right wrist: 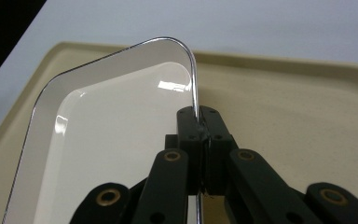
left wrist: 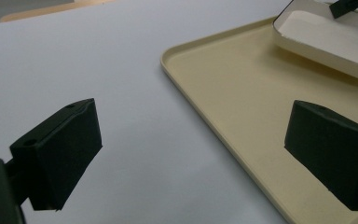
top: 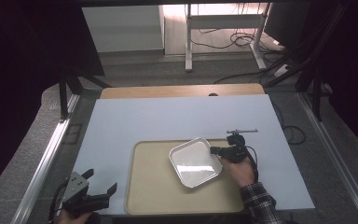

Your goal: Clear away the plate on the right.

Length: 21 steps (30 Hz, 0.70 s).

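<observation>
Right gripper view showed my right tongs (right wrist: 200,122) pressed together on the thin metal-edged rim of the white square dish (right wrist: 107,135), the two black jaws meeting on either side of that rim near one rounded corner. The dish's glossy inside spread away to the left of the jaws, with bright glints on it, and the beige tray (right wrist: 303,112) lay under and beyond it. Past the tray's far rim ran the pale worktop (right wrist: 261,23).

From the high view, my right tongs (top: 213,150) gripped the dish (top: 195,162) at its right-hand edge, my right hand (top: 240,169) behind them in a checked sleeve (top: 260,201). The dish sat turned at an angle over the upper right part of the tray (top: 154,186); whether it rested flat or was lifted at my side I could not tell.

My left tongs (top: 101,184) were held at the near left corner of the worktop (top: 135,121), just left of the tray, with the jaws spread apart and nothing between them. In the left gripper view those tongs (left wrist: 191,144) stood wide, one jaw over the bare worktop (left wrist: 98,56) and the other over the tray (left wrist: 233,93), whose rim ran between them. The dish (left wrist: 326,39) showed at the upper right, well apart from those jaws, with the tip of my right tongs (left wrist: 347,7) on its far edge.
</observation>
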Motion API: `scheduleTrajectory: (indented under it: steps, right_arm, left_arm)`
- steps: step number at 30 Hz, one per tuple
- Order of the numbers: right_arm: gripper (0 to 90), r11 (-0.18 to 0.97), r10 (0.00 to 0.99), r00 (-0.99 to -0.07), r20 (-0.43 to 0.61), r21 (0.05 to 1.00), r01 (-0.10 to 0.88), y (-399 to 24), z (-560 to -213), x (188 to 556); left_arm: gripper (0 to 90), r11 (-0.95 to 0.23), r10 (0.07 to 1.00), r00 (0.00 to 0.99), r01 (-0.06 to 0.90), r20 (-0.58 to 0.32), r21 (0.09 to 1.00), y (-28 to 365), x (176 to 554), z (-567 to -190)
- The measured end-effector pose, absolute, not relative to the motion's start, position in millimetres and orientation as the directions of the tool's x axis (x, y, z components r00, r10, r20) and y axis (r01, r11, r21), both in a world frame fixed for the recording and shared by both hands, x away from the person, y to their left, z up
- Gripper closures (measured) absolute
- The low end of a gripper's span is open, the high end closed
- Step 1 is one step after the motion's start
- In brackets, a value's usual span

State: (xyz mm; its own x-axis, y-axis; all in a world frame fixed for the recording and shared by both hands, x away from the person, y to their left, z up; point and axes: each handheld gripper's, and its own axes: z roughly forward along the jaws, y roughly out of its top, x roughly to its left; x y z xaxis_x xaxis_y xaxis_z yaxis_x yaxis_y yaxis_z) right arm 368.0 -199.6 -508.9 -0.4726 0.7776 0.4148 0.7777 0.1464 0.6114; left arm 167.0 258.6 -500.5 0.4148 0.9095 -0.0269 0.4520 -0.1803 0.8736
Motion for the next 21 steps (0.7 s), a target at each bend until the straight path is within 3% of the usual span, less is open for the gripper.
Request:
scheduleTrajectory:
  steps: [12, 14, 21]
  right_arm:
    - [86.3, 0.180, 0.784, -0.492, 0.380, 0.619, 0.764, -191.2, -516.1, 368.8]
    - [82.3, 0.185, 0.781, -0.500, 0.374, 0.626, 0.757, -192.4, -515.1, 368.8]
    - [78.1, 0.261, 0.753, -0.581, 0.309, 0.671, 0.694, -192.8, -505.2, 361.3]
  left_arm:
    - [3.5, -0.183, 0.909, 0.416, 0.451, -0.024, 0.873, 258.3, 167.0, -500.5]
    - [3.5, -0.184, 0.909, 0.416, 0.451, -0.024, 0.873, 258.3, 167.0, -500.5]
    - [3.5, -0.184, 0.909, 0.416, 0.452, -0.024, 0.873, 258.2, 167.1, -500.5]
